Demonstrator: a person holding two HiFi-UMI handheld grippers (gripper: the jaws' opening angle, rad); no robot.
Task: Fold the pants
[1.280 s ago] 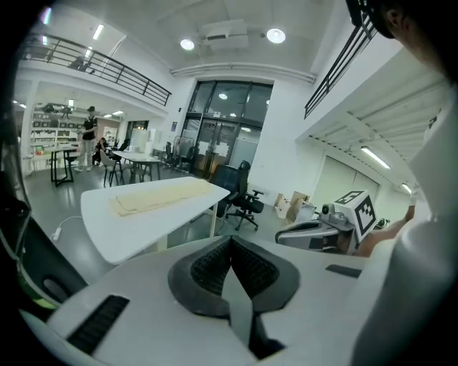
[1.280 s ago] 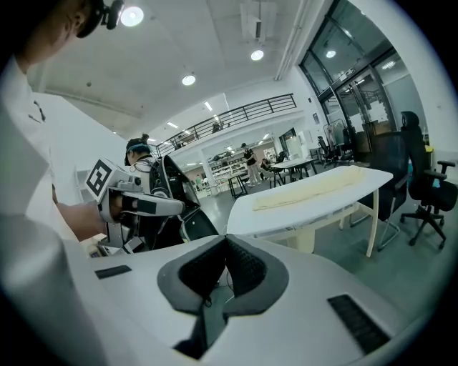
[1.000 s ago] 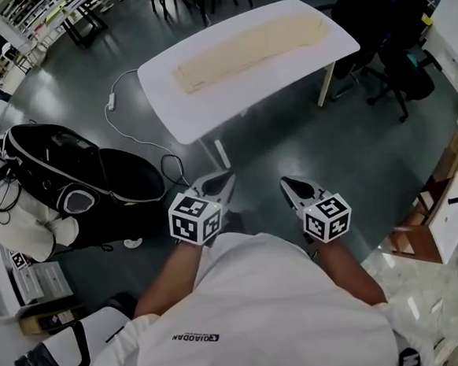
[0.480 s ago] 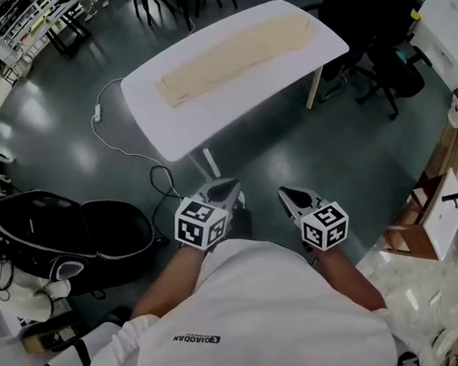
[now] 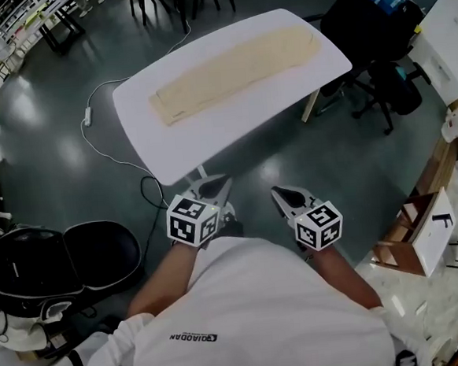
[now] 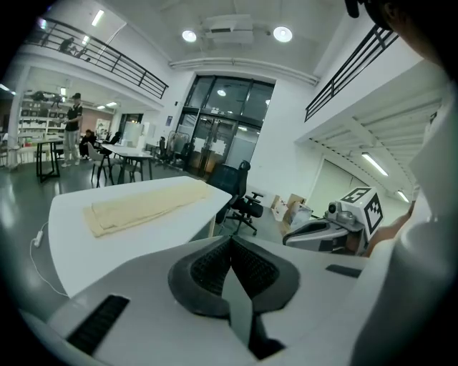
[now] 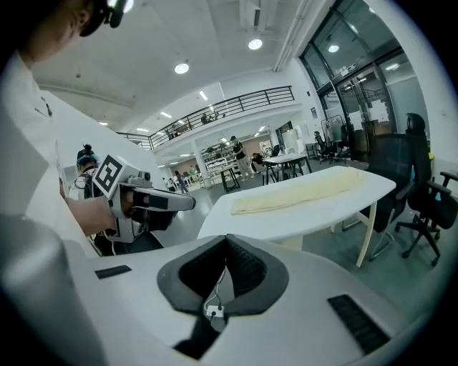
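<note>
Cream pants (image 5: 232,71) lie stretched lengthwise along the white desk (image 5: 210,140). The fabric looks soft, light and floppy, so it's probably best pinched at the two corners of one end. Left claw (image 5: 218,188) and right claw (image 5: 281,194) are both closed and empty, well short of the desk.

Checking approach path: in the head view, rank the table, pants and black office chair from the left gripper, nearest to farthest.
1. table, its near corner just ahead of the left gripper.
2. pants, laid lengthwise on the tabletop.
3. black office chair, beyond the table's far right end.
</note>
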